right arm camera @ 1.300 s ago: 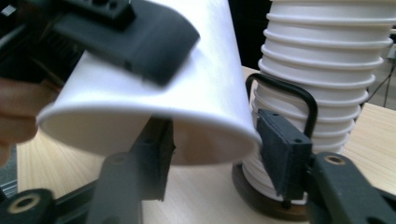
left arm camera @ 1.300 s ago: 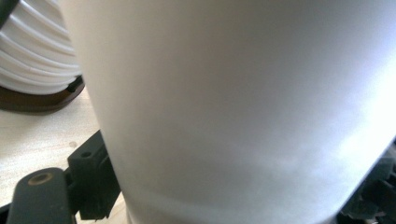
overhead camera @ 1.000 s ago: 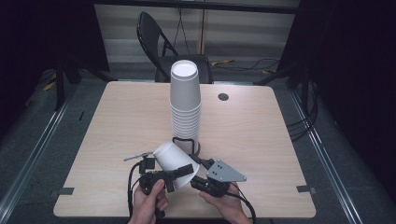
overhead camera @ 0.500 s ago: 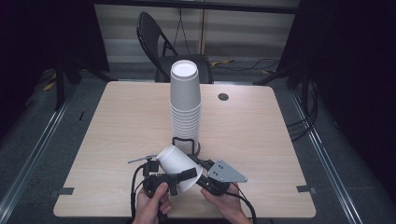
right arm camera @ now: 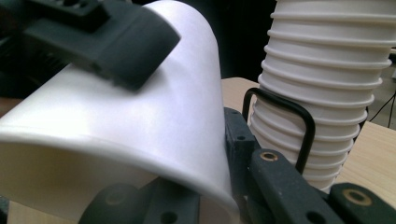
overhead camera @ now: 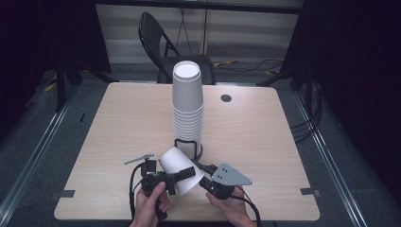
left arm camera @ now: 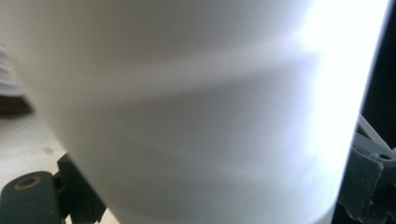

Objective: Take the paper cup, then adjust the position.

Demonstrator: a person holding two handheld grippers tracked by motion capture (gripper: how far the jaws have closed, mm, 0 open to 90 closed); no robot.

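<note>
While it lies tilted on its side between the two grippers, the cup (overhead camera: 179, 170) looks light, thin-walled and easy to crush (paper, I judge), so a gentle hold low on the wall near the rim suits it best. The left gripper (overhead camera: 176, 178) is clamped across its wall; the right gripper (overhead camera: 204, 176) touches the rim, jaw state unclear. Just beyond stands the stack (overhead camera: 187, 109) in its holder (right arm camera: 285, 121).
</note>
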